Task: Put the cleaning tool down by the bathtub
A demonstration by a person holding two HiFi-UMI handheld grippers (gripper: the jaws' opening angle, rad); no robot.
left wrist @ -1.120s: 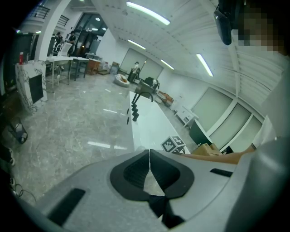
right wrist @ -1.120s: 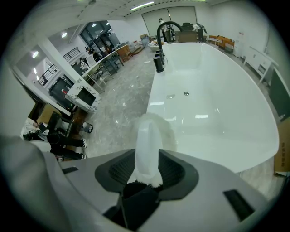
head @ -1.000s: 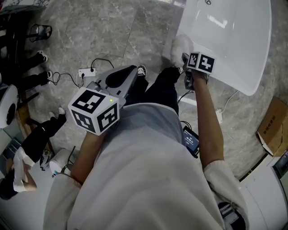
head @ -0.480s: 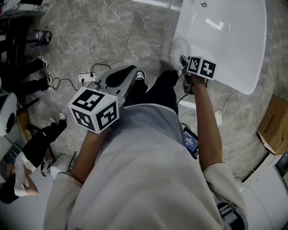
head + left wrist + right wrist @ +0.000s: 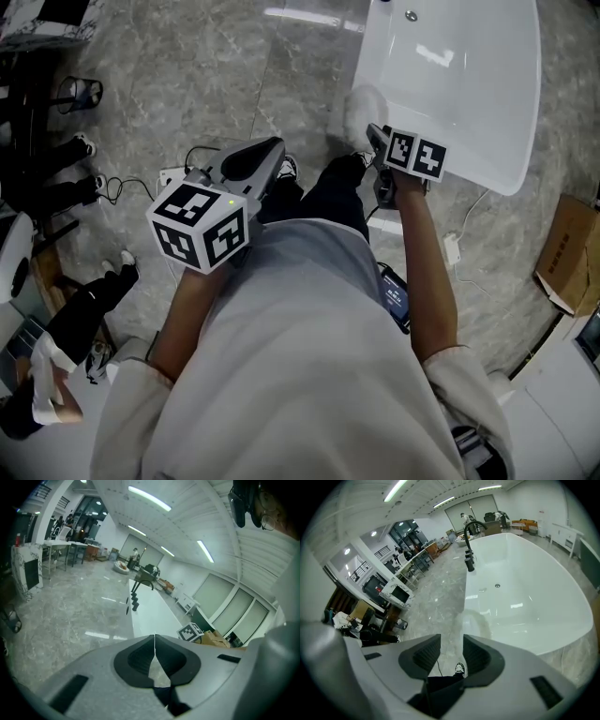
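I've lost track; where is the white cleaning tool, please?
Head view: the cleaning tool is at the left rim of the bathtub, just beyond the right gripper.

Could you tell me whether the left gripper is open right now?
No, the left gripper has its jaws meeting at the tips in its own view, with nothing held between them.

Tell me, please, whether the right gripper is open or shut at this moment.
Open. The right gripper shows its fingers apart, with only floor and a shoe visible through the gap.

bright, even light
ceiling strips [image 5: 149,498] glare on your tub [image 5: 469,94]; gripper views bend and darken at their edges.
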